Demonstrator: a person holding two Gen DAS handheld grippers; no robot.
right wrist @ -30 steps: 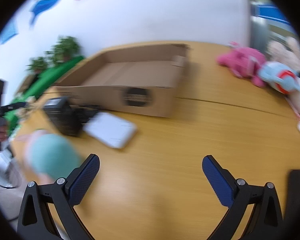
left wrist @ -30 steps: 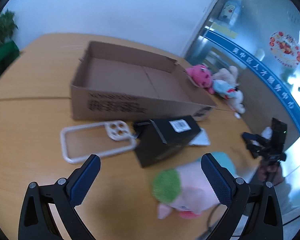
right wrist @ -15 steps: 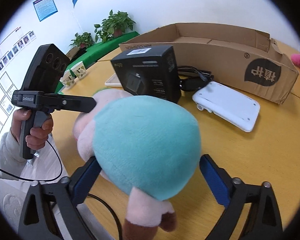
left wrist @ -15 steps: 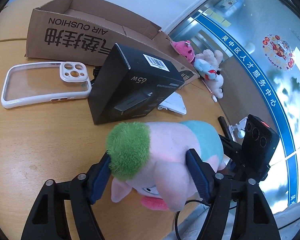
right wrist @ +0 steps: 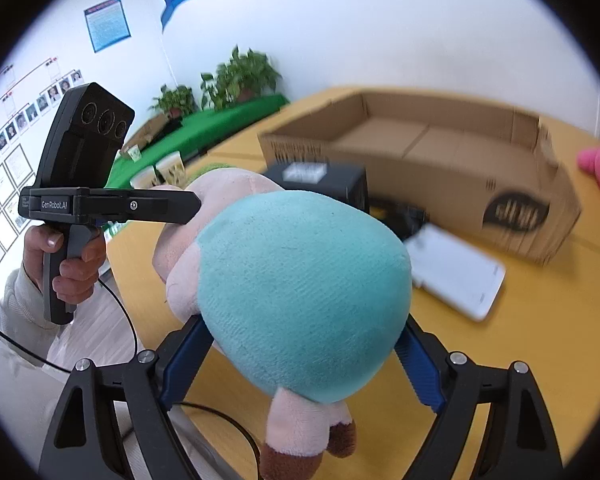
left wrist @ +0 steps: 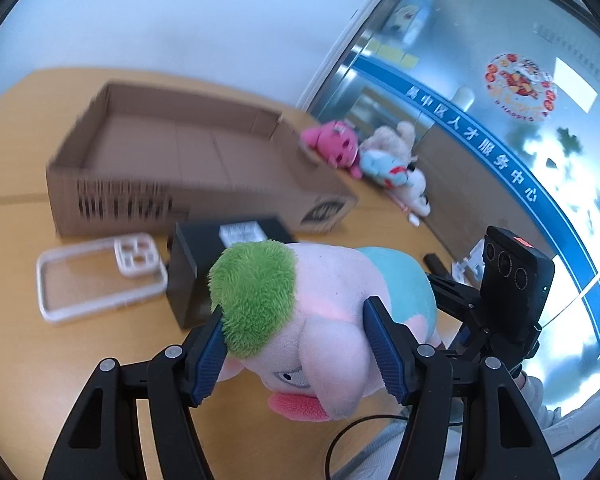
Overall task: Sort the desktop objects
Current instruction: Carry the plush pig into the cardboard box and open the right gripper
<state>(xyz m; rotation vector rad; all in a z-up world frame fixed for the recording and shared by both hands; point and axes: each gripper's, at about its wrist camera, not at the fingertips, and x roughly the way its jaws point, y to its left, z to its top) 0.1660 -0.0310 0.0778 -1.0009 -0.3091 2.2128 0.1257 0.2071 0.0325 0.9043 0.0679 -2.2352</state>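
Wooden desktop [left wrist: 16, 344], white wall [left wrist: 160, 20], perhaps glass partition [left wrist: 480, 60].

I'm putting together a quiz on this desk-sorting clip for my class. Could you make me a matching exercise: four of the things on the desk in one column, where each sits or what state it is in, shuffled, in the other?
Things
1. pink plush pig with green hair and a teal body
2. open brown cardboard box
3. clear phone case with a white rim
4. flat white rectangular device

Places or states
A. flat on the wooden desk, left of the black carton
B. on the desk in front of the box's printed end
C. clamped by the left gripper at its head and the right gripper at its body
D. nothing visible inside

Pairs: 1-C, 2-D, 3-A, 4-B
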